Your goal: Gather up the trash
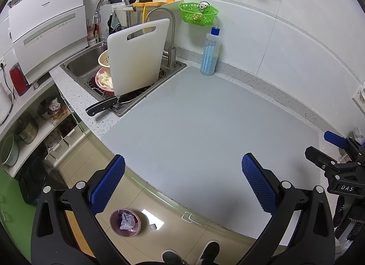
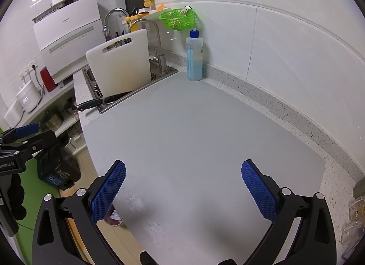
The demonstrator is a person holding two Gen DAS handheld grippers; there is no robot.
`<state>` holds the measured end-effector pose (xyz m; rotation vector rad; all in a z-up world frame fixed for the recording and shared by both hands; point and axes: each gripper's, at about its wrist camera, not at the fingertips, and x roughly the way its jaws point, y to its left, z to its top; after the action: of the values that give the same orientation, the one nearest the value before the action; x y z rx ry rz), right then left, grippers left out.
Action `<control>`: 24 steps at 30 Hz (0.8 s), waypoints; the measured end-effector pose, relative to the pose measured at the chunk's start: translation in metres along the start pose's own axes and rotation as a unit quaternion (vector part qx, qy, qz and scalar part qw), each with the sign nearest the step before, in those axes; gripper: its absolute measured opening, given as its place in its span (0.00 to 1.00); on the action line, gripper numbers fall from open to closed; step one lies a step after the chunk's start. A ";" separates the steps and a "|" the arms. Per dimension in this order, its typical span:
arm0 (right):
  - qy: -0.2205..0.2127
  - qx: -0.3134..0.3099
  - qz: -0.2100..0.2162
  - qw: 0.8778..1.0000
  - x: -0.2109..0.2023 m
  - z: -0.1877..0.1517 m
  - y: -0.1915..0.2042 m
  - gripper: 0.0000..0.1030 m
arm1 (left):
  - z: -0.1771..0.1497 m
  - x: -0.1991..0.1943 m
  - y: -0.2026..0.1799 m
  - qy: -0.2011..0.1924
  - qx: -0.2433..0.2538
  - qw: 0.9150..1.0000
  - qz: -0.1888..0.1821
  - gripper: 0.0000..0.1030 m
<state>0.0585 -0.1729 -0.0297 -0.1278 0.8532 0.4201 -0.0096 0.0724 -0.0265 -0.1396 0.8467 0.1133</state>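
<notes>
Hovering over the grey mat [image 1: 205, 128] on the tabletop [image 2: 296, 114], both grippers are empty: left gripper [image 1: 183, 182] fingers spread wide with nothing between the blue pads [image 1: 109, 182], right gripper [image 2: 183, 187] fingers equally wide and bare. No trash shows on the mat in either view; it reads clean from sink edge to wall. Trash located so far: a crumpled wrapper lying in a small pink bin [image 1: 125, 222] on the floor, just below the tabletop's front edge, seen only from the left wrist. Judgement: the step in hand is a search for remaining pieces, not a grasp. Sweep your view slowly, since fisheye edges hide small scraps; check the right end of the tabletop, where some clear plastic pieces [image 2: 355, 217] sit at the frame edge; whether they are trash you cannot tell from here. Keep the fingers wide until a piece is centred between the pads, then come down square to the surface so both tips meet it together. Hazards: a black-handled knife [image 1: 102, 106] lies across the sink [image 1: 77, 64] rim with its handle jutting out, a white cutting board [image 1: 136, 57] stands leaning in the sink, and a blue-capped bottle [image 1: 209, 52] stands against the wall. Stay well apart from all three. Mind the other gripper, near at the side.
</notes>
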 end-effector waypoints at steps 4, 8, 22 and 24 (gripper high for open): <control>0.000 0.000 0.000 1.000 0.000 0.000 0.000 0.95 | 0.002 0.001 -0.002 0.000 -0.001 1.000 0.000 0.97; 0.001 0.000 0.000 1.000 0.000 0.001 -0.001 0.95 | 0.003 0.002 -0.002 -0.001 0.000 1.000 0.000 0.97; 0.000 0.000 0.000 1.000 0.001 0.001 -0.001 0.95 | 0.002 0.002 -0.004 -0.001 -0.001 1.000 -0.002 0.97; 0.001 0.000 0.001 1.000 0.001 0.001 -0.001 0.95 | 0.002 0.002 -0.004 -0.001 0.001 1.000 -0.001 0.97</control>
<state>0.0600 -0.1733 -0.0294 -0.1279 0.8546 0.4218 -0.0067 0.0688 -0.0262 -0.1397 0.8437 0.1102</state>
